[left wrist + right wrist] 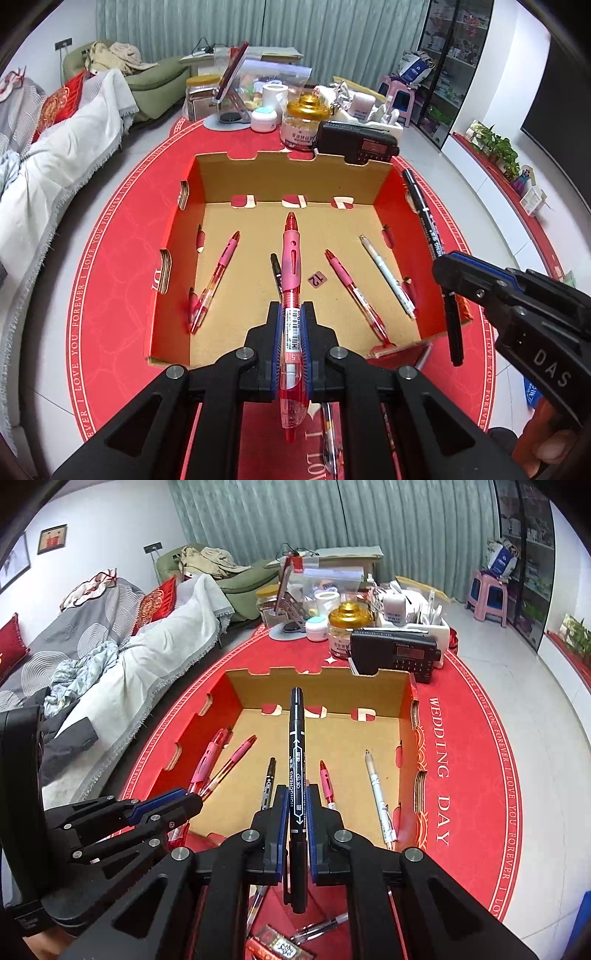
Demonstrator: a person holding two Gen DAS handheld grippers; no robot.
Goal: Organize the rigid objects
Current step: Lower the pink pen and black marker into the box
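Observation:
An open cardboard box [291, 157] with red outer walls stands on the red table. My left gripper [291, 310] is shut on a red and pink pen [291, 254] that points out over the box floor. My right gripper [296, 794] is shut on a black marker [296, 753], also aimed over the box [317, 672]. On the box floor lie a pink pen [218, 280], a short black marker [276, 267], a red pen [351, 291] and a white pen [388, 273]. The right gripper [448, 275] shows beside the box's right wall in the left wrist view.
Behind the box stand a black radio [356, 142], a gold-lidded jar [303, 122], a white tub and other clutter. Loose pens [321, 926] lie on the tablecloth under the grippers. A covered sofa [55, 158] runs along the left.

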